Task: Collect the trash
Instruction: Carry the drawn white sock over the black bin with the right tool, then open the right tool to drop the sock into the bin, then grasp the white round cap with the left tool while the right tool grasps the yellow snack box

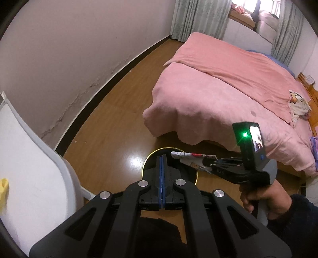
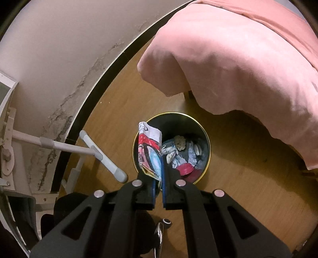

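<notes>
a bedroom with a glossy wood floor (image 1: pixel 111 123) fills both views, and a stained white wall (image 1: pixel 59 59) with a dark skirting curves down the left of each frame. in the left wrist view a white chair (image 1: pixel 29 158) sits at the left edge. at lower centre the left gripper (image 1: pixel 162 158) points down over the bin (image 1: pixel 196 174), its blue-padded fingers pressed together with nothing between them. just right of it the right gripper (image 1: pixel 210 161) reaches in from the right edge, clamped on a printed wrapper (image 1: pixel 190 156) that hangs above the bin's gold rim. the hand (image 1: pixel 264 198) holding that gripper shows at lower right. a bed (image 1: pixel 218 89) under a pink cover takes the upper right, with curtains (image 1: pixel 190 17) behind it.

in the right wrist view white chair legs (image 2: pixel 103 156) lie at left. at centre the wrapper (image 2: pixel 150 150) stands between the fingers of the right gripper (image 2: pixel 159 174), pinched near its lower end, over the left side of the bin's (image 2: pixel 206 139) mouth. the bin holds crumpled paper and a red scrap (image 2: pixel 185 169). the pink cover (image 2: pixel 248 69) overhangs the upper right.
</notes>
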A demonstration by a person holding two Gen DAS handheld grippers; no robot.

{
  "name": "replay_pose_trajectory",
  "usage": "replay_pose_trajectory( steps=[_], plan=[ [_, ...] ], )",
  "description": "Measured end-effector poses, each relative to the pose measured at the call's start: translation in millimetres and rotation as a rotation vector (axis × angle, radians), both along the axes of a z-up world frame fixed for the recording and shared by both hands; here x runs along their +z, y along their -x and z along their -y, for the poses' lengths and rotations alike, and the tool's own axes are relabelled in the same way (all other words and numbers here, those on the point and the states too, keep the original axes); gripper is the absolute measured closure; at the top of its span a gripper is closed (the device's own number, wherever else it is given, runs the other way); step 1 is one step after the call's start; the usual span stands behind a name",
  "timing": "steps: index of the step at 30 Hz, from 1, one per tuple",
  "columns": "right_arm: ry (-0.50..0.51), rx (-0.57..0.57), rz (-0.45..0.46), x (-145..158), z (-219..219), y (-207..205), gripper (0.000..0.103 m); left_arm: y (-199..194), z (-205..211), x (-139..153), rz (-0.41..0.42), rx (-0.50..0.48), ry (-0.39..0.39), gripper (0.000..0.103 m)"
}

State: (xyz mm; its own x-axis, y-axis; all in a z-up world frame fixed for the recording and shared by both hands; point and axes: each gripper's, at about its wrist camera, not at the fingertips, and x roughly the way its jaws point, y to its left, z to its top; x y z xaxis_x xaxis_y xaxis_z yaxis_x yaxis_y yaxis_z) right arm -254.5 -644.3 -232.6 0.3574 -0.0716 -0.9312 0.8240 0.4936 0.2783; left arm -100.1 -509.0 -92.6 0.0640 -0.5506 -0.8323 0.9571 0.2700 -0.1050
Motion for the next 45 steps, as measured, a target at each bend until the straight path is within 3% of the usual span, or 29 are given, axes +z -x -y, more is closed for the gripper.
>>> replay_pose_trajectory(
  steps=[7, 8, 9, 10, 11, 28, 30, 31, 32, 34, 40, 45],
  plan=[
    [-0.006, -0.014, 0.0, -0.2, 1.6, 0.1, 0.099, -3.4, -12.8, 2.2, -0.009, 0.007, -0.017, 0.103],
    [-0.007, -0.015, 0.001, -0.3, 2.4, -0.1, 0.09, -2.4, -10.3, 0.7, -0.01, 0.006, -0.02, 0.103],
    [-0.002, -0.016, 0.008, 1.7, 2.0, -0.3, 0.054, -1.5, -10.4, -0.1, -0.012, 0.006, -0.023, 0.103],
    [0.012, -0.021, 0.013, 4.6, 0.3, 0.8, 0.032, -0.1, -11.1, -0.8, -0.018, 0.003, -0.025, 0.103],
    [0.055, -0.032, 0.027, 10.6, -2.1, 2.2, 0.019, 0.6, -10.5, -2.5, -0.019, 0.001, -0.025, 0.103],
    [0.09, 0.014, 0.061, 40.6, -15.1, -5.5, 0.02, 3.9, -17.1, 10.5, -0.018, 0.007, -0.002, 0.102],
    [0.112, 0.018, 0.068, 50.4, -16.9, -5.6, 0.02, 5.9, -19.2, 14.4, -0.014, 0.005, -0.008, 0.071],
    [0.13, 0.021, 0.075, 58.2, -19.8, -6.0, 0.02, 6.5, -24.0, 19.5, -0.003, 0.011, 0.008, 0.029],
    [0.143, 0.025, 0.079, 63.9, -21.6, -7.3, 0.02, 6.2, -28.8, 24.3, 0.016, 0.023, 0.028, 0.011],
    [0.178, 0.037, 0.092, 79.4, -28.9, -10.2, 0.02, 6.0, -41.3, 35.7, 0.065, 0.04, 0.069, 0.011],
    [0.259, 0.11, 0.125, 117.4, -55.2, -29.8, 0.02, -12.8, -89.3, 58.3, 0.085, 0.101, 0.109, 0.011],
    [0.326, 0.213, 0.175, 156.0, -96.5, -64.0, 0.02, -48.8, -150.1, 72.6, 0.119, 0.25, 0.127, 0.011]
  ],
)
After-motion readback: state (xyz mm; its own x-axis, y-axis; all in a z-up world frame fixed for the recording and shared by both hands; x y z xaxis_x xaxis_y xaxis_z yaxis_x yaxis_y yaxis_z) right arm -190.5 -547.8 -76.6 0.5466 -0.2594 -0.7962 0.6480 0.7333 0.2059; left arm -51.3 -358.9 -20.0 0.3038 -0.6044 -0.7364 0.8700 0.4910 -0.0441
